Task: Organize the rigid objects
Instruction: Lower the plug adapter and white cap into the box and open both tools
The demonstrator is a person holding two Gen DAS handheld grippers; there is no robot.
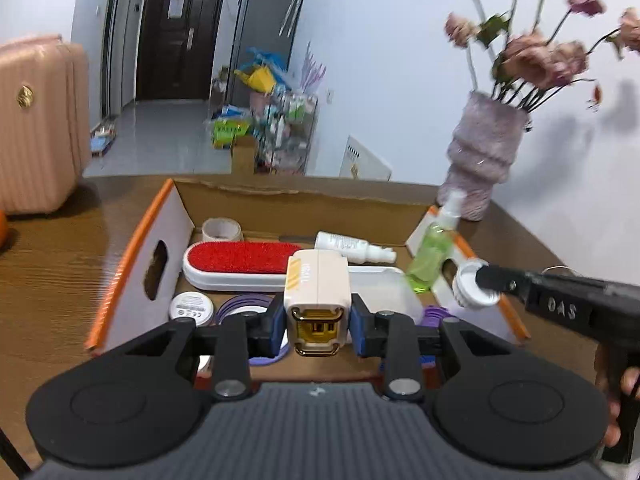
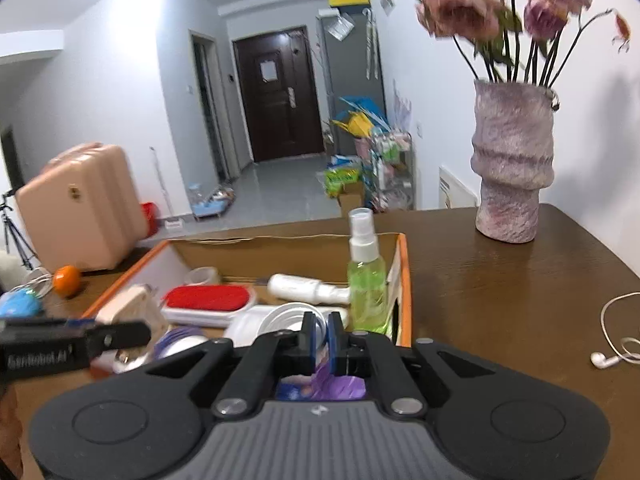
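Both grippers work above an orange-edged cardboard box [image 1: 120,276] on a brown wooden table [image 2: 500,292]; the left gripper [image 1: 318,322] clamps a cream-coloured charger block [image 1: 317,284] with gold metal fittings, held over the box's contents; the right gripper [image 2: 319,340] has pinched its blue pads onto a white round lid [image 2: 286,318] near the box's right wall; inside lie a red lint brush [image 1: 240,260], a tape roll [image 1: 221,229], a white bottle [image 1: 352,245] on its side and an upright green spray bottle [image 2: 366,280]; a vase of dried flowers [image 2: 512,160] stands on the table behind the box.
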